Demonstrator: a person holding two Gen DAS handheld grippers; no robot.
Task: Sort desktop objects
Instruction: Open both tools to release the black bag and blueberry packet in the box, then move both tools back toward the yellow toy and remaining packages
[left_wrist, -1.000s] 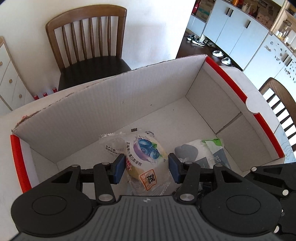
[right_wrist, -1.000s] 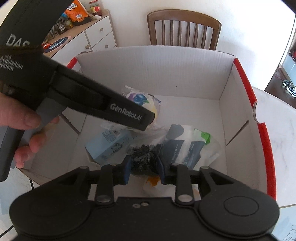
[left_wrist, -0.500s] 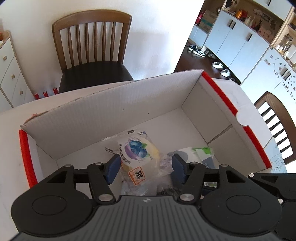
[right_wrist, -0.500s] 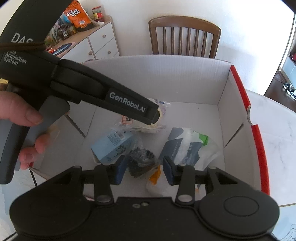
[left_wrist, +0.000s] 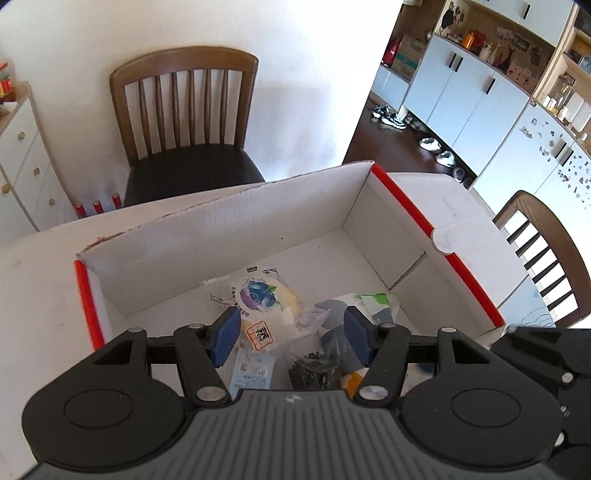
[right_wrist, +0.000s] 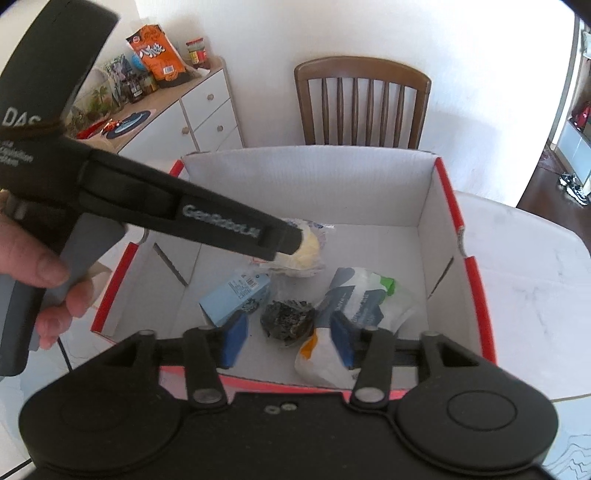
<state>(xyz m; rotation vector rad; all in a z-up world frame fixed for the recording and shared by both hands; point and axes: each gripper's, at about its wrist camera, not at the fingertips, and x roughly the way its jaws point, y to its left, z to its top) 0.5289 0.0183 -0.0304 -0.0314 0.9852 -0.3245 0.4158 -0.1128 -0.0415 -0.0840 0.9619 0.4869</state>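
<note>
— Where did the snacks sit at that moment?

— All inside the white cardboard box (right_wrist: 306, 192) with the red rim, which stood on the pale table (right_wrist: 524, 266). The blueberry bun packet (left_wrist: 264, 295) lay toward the far wall, the light blue carton (right_wrist: 236, 295) just beside it, the dark crinkled packet (right_wrist: 288, 317) in the middle, and the white-and-navy pouch (right_wrist: 364, 295) to its right. A white wrapper with an orange corner (right_wrist: 317, 360) lay nearest the front wall.

— And the left claw (left_wrist: 290, 334)?

— Spread, its blue pads (left_wrist: 225, 334) apart with nothing pinched; it had just been opening. The bun packet showed between the pads but below them, lying on the box floor.

— The right claw (right_wrist: 288, 338)?

— Also spread and empty, its jaws having just widened (the dark packet lay under the gap, touching neither pad). From that side you could see the left tool's black body slanting over the box, a hand (right_wrist: 40, 273) gripping its handle.

— Anything round about?

— A wooden chair (right_wrist: 362, 99) against the wall behind the box, and a white drawer unit (right_wrist: 207, 118).
</note>
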